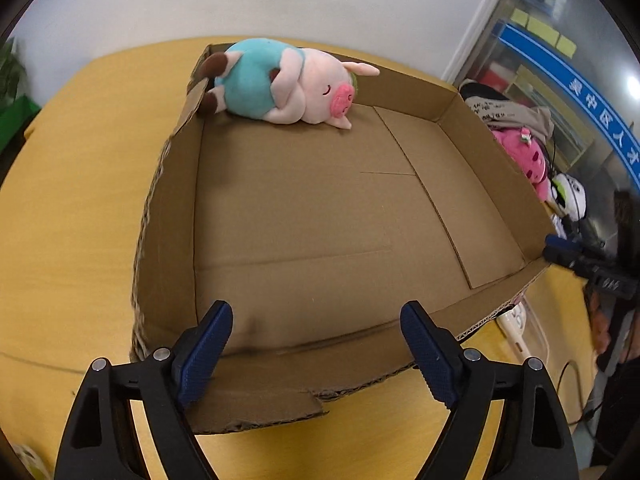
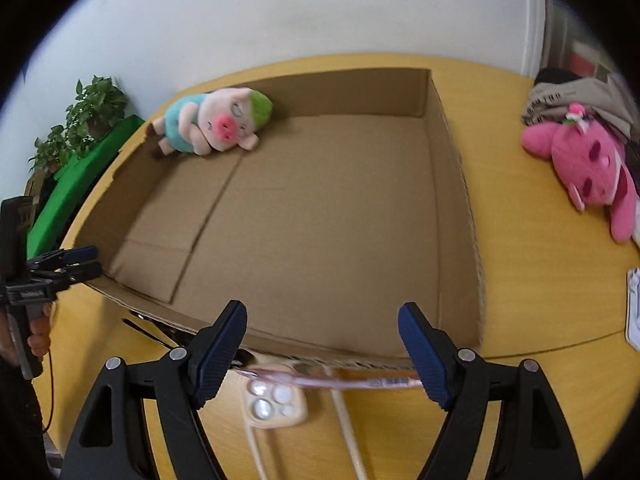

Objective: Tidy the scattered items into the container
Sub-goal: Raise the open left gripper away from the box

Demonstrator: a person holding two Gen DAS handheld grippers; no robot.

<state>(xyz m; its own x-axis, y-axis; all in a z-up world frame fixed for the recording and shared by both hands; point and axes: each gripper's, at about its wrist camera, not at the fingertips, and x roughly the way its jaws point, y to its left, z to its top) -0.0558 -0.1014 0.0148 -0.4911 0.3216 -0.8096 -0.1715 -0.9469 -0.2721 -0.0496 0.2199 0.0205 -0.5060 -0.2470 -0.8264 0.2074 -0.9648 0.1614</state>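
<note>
Both claws hang wide over the cardboard box [image 1: 320, 216] on the yellow table [image 1: 72, 208] — the left gripper [image 1: 316, 332] is spread apart with nothing between its pads, and the right gripper [image 2: 322, 332] gapes just as empty. The pig plush [image 1: 288, 84] lies inside the box, tucked in its far corner. The pink plush [image 2: 588, 168] sits out on the table, well apart from the box.

Pink plush [image 1: 532, 164] half hidden behind box wall [image 1: 492, 136], phone [image 2: 276, 400] blurred, paper [image 2: 633, 308] cut off at edge
</note>
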